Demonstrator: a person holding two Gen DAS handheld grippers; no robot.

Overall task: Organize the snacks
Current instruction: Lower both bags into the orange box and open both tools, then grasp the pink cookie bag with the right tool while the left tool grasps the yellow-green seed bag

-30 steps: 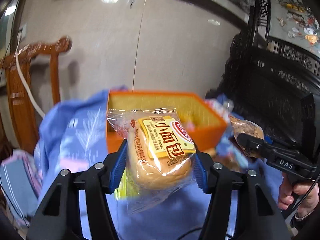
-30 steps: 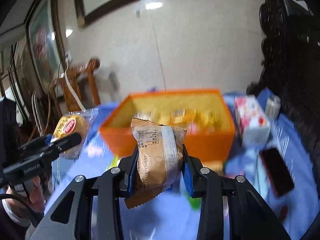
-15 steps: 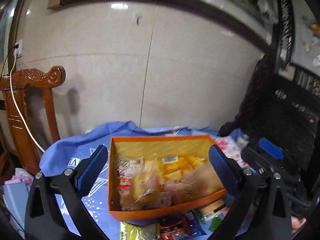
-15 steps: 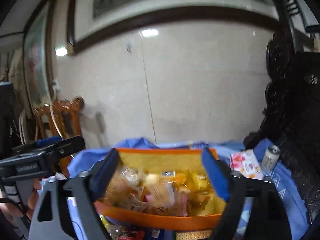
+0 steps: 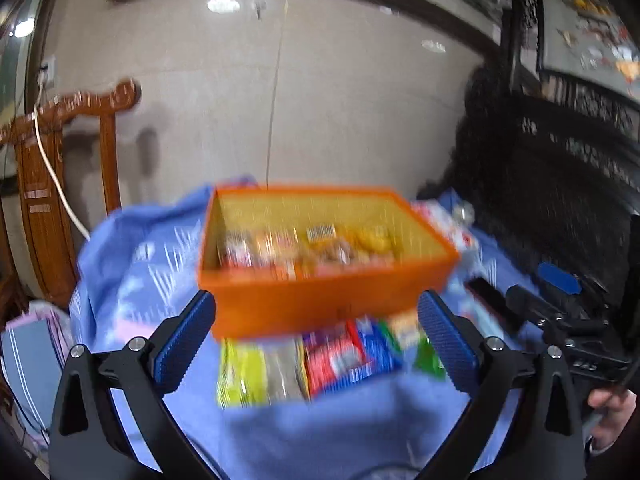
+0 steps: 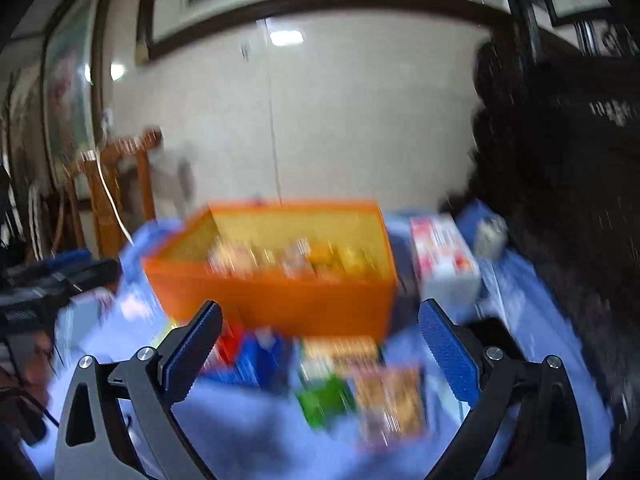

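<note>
Left gripper (image 5: 316, 340): jaws are spread wide, nothing is grasped between the blue pads (image 5: 185, 342). It is held above the blue tablecloth (image 5: 360, 432), pointed toward the orange box (image 5: 320, 304).

Right gripper (image 6: 320, 344): its jaws are opening, almost fully apart, and nothing is held between them. It is also seen at the right edge of the left wrist view, gripped by a hand (image 5: 612, 408).

Orange box: an open rectangular container, set on the tablecloth near the wall. It is filled with wrapped snacks (image 5: 304, 248), blurred; yellow, red and pale wrappers are made out, individual items cannot be told.

Loose snack packets, on the cloth just in front of the box: a yellow-green packet (image 5: 240, 376), a red and blue packet (image 5: 344, 360), a green packet (image 6: 324, 400) and an orange-brown packet (image 6: 392, 404) are counted. All are blurred; print cannot be read.

White and pink carton (image 6: 444, 260): placed just right of the box, upright or tilted cannot be told.

Dark flat object (image 5: 490, 304): laid on the cloth to the right of the box.

Wooden chair (image 5: 52, 184): stood at the left against the wall, with a white cable (image 5: 56, 184) draped across it.

Dark carved furniture (image 5: 560, 184): seen at the right.
</note>
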